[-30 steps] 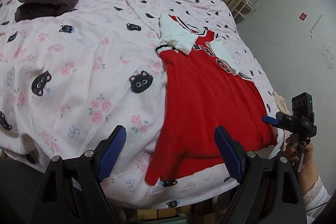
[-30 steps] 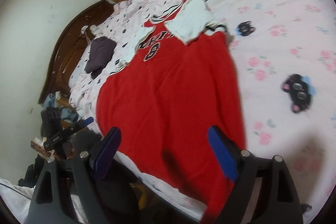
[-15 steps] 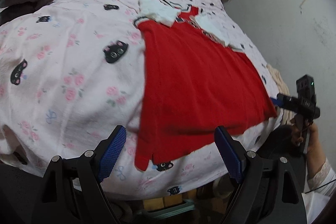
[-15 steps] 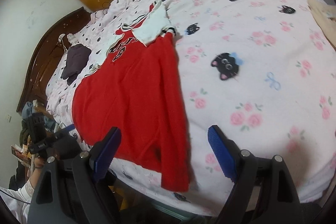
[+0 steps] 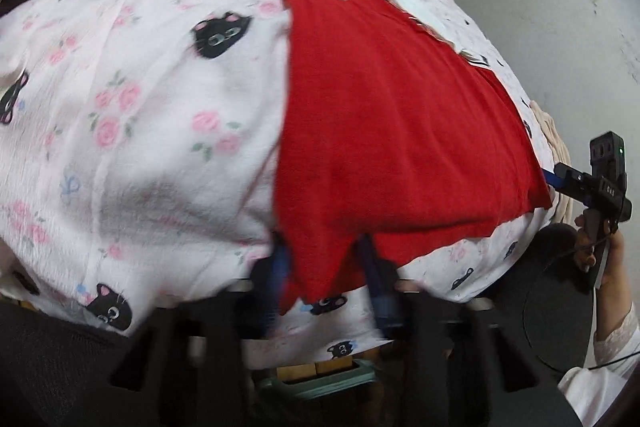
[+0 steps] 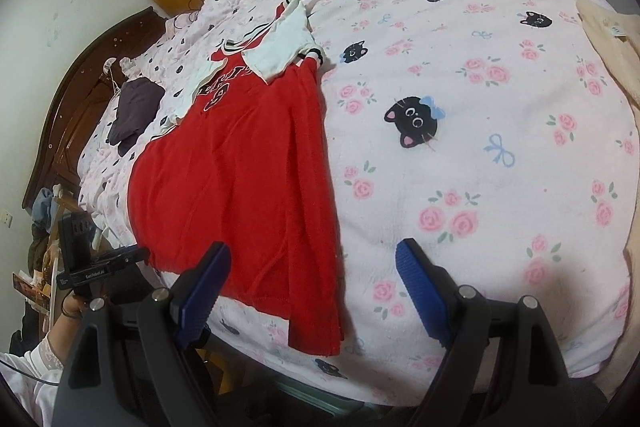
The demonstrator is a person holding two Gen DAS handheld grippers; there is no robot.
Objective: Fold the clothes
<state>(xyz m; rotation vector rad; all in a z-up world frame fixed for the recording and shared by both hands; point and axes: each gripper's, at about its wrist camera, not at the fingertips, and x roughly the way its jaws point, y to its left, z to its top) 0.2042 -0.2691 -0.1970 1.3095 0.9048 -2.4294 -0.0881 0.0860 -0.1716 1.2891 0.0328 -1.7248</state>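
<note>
At the bed's (image 6: 500, 187) near edge the jersey (image 5: 380, 131) lies flat, hem corners hanging over; my left gripper (image 5: 326, 267) is pinching in on the left one, too blurred to tell if it's clamped, so it could snag blanket or slip off. Right gripper (image 6: 312, 279) gapes, holding nothing, well off its corner. Half a second ago both were wide open, farther back.

The jersey (image 6: 240, 179) lies on the bedspread (image 6: 480, 107), its hem corner between the left gripper (image 5: 326, 279) jaws and left of the right gripper (image 6: 312, 291) jaws; a dark garment (image 6: 136, 107) lies beyond.
</note>
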